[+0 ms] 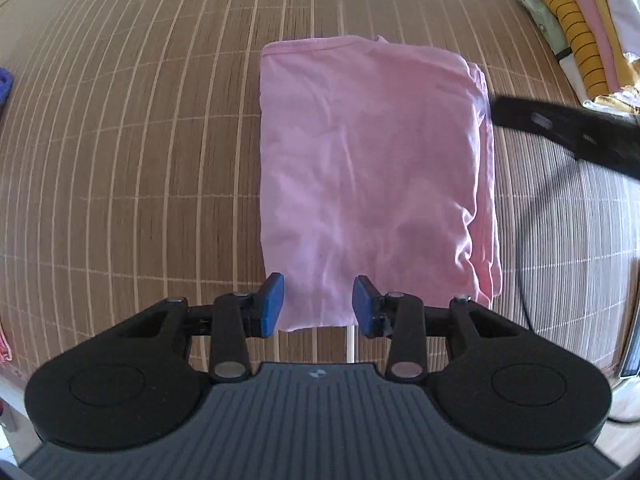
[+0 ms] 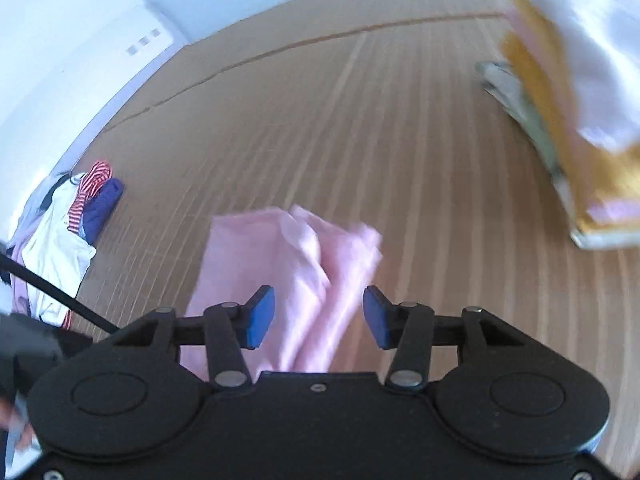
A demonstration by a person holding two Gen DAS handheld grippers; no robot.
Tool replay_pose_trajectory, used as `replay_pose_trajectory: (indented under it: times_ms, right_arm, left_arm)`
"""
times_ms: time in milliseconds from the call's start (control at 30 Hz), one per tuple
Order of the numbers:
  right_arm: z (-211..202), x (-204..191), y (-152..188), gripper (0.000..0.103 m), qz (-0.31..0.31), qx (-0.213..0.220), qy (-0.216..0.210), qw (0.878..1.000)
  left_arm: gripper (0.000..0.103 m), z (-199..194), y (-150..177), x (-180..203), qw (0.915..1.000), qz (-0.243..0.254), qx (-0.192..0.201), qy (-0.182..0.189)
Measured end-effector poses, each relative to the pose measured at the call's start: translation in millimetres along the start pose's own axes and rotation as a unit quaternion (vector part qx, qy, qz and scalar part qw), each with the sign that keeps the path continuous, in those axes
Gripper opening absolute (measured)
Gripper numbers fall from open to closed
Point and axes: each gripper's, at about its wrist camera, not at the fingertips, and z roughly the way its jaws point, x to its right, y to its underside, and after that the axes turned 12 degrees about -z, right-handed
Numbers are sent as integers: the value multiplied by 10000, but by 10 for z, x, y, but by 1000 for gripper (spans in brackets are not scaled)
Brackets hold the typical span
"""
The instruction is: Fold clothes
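Observation:
A pink garment (image 1: 368, 176) lies folded into a tall rectangle on the bamboo mat (image 1: 140, 160). My left gripper (image 1: 318, 304) is open, its blue pads on either side of the garment's near edge, holding nothing. A finger of the right gripper (image 1: 568, 128) shows at the garment's right side. In the right wrist view, which is blurred, the pink garment (image 2: 288, 272) lies below my right gripper (image 2: 319, 316), which is open and empty.
A stack of folded clothes (image 1: 576, 28), yellow, pink and white, lies at the far right; it also shows in the right wrist view (image 2: 580, 120). A heap of unfolded clothes (image 2: 68, 240) lies at the left by the white wall (image 2: 60, 40).

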Motion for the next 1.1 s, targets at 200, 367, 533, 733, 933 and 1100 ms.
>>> replay_pose_trajectory:
  times_ms: [200, 367, 533, 733, 933, 1100]
  right_arm:
    - [546, -155, -163, 7, -864, -472, 216, 9949]
    - [547, 4, -114, 12, -878, -489, 366, 9943]
    - [68, -2, 90, 37, -502, -264, 355, 9978]
    - [-206, -284, 594, 39, -582, -737, -731, 9929]
    - [32, -768, 844, 42, -1710, -949, -538, 9792]
    - [100, -733, 912, 7, -1736, -978, -146, 9798]
  left_arm:
    - [46, 258, -37, -91, 9999, -107, -56, 82]
    - [50, 333, 39, -285, 9991, -333, -73, 256]
    - [50, 145, 104, -451, 9979, -349, 25, 544]
    - [52, -15, 95, -605, 9953, -467, 120, 839]
    - [53, 83, 21, -515, 9952, -397, 286, 852]
    - [54, 244, 58, -502, 9973, -94, 323, 656]
